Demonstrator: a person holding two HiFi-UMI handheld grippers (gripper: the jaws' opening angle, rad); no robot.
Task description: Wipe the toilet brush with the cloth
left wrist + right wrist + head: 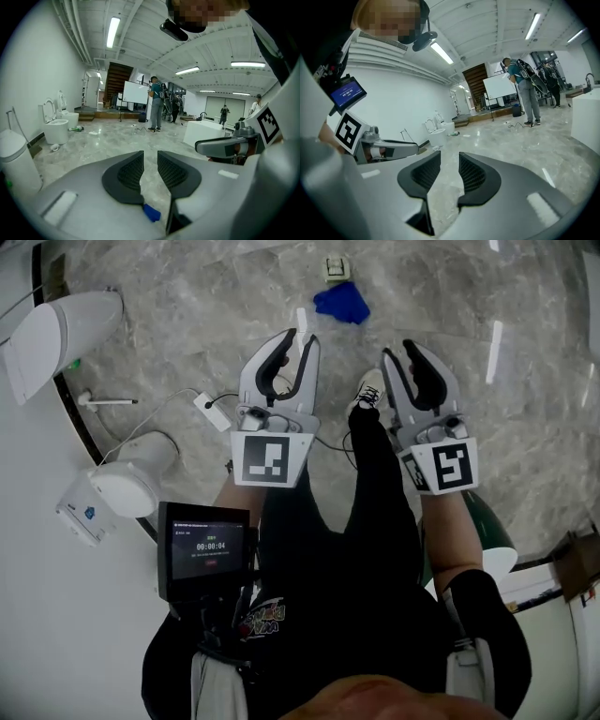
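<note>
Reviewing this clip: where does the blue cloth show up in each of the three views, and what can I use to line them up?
Head view: the blue cloth lies on the floor at top centre.
Left gripper view: a small part of the blue cloth shows low at centre, through the gap of the left hand-held gripper.
Right gripper view: not in it.
Shared landmark: the grey marbled floor, seen in all three.
</note>
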